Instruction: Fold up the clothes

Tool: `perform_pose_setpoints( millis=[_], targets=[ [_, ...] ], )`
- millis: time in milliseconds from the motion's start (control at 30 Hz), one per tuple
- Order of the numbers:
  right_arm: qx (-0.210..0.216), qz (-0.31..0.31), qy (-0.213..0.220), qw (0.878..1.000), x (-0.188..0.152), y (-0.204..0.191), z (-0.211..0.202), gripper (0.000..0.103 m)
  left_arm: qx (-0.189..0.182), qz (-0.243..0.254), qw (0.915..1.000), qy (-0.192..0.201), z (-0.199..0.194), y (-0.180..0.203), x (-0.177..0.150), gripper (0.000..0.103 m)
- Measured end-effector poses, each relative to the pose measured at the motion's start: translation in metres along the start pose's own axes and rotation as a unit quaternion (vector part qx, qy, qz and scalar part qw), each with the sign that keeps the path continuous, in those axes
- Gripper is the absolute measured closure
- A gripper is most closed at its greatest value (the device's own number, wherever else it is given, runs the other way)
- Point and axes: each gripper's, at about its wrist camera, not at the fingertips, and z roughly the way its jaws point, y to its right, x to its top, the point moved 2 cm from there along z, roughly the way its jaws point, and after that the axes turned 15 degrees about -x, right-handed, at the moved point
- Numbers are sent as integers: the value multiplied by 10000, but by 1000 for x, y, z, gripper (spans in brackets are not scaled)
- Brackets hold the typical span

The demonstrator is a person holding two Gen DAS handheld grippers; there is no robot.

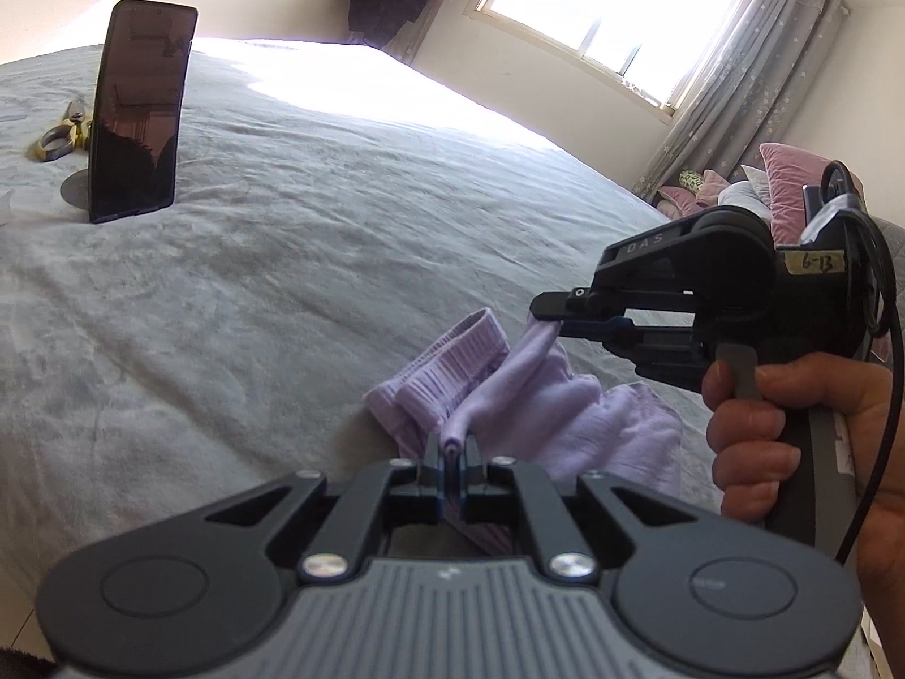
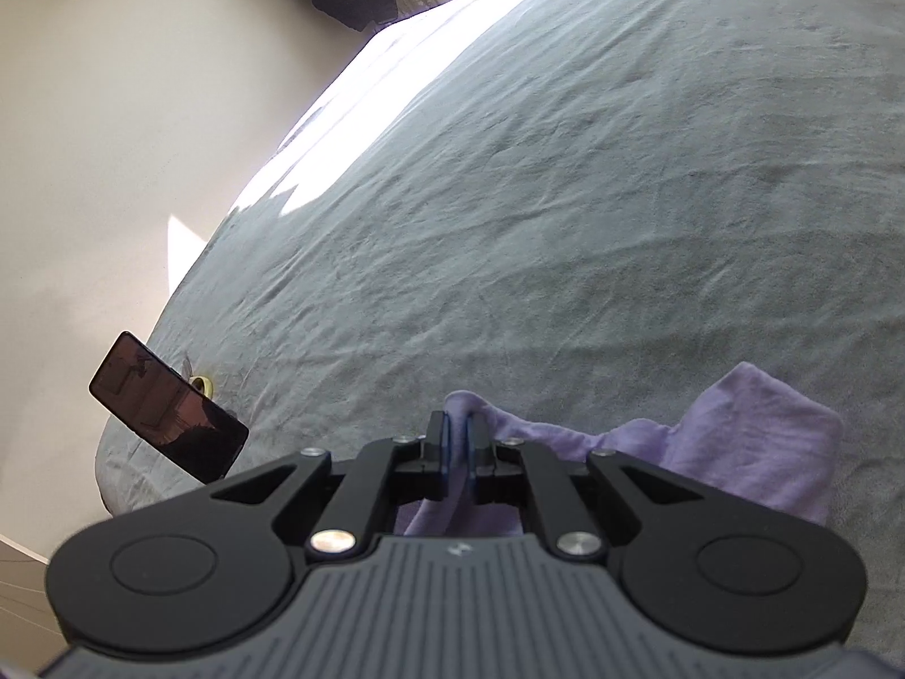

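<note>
A small lilac garment [image 1: 571,396] with a ribbed elastic waistband [image 1: 452,356] hangs bunched just above the grey bedspread [image 1: 283,283]. My left gripper [image 1: 454,444] is shut on one pinched edge of it. My right gripper [image 1: 546,319], held by a hand at the right of the left wrist view, is shut on another edge, and the cloth stretches between the two. In the right wrist view my right gripper [image 2: 458,424] is shut on the lilac cloth [image 2: 752,441], which drapes to the right over the bedspread [image 2: 565,198].
A dark phone [image 1: 138,107] stands upright on a round stand at the far left of the bed, with yellow-handled scissors [image 1: 62,133] behind it; the phone also shows in the right wrist view [image 2: 169,407]. Pink pillows [image 1: 786,187], curtains and a window are at the right.
</note>
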Motion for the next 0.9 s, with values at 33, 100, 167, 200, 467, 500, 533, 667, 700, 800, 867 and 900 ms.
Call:
perform_pose_setpoints(
  millis=[33,100,167,200,467,500,533,667,700,800,867,900],
  targets=[
    [5,-12,-11,10000,0,-2,2,96,24,-10,10000,-19,1,-2,0,99],
    [16,-19,-20,10000,-1,-4,5,96,39,20,9999,-96,5,-6,1,99],
    [58,-4,-27,10000,-2,-5,10,94,17,91,9998,-193,6,-8,3,97],
    [139,28,-5,9999,-2,-4,9,92,0,133,9996,-243,7,-8,5,97],
    [102,-248,920,9954,-5,36,-41,59,-137,961,9940,-502,12,5,36,72],
    [29,-261,1001,9946,-8,44,-46,59,-149,1048,9929,-546,19,6,41,72],
    [-110,-254,1076,9938,-13,53,-50,59,-142,1132,9917,-590,27,8,45,72],
    [-608,-213,1165,9911,-32,82,-57,59,-203,1317,9870,-901,60,13,55,76],
    [-680,-163,1164,9907,-36,88,-58,59,-234,1315,9865,-948,67,14,56,77],
    [-780,95,1109,9907,-45,105,-55,59,-271,1334,9860,-963,82,15,61,80],
    [-777,240,1077,9909,-49,113,-53,59,-415,1334,9858,-927,87,16,64,80],
    [-761,276,1085,9908,-50,115,-53,59,-516,1326,9858,-891,90,16,65,80]
  ],
)
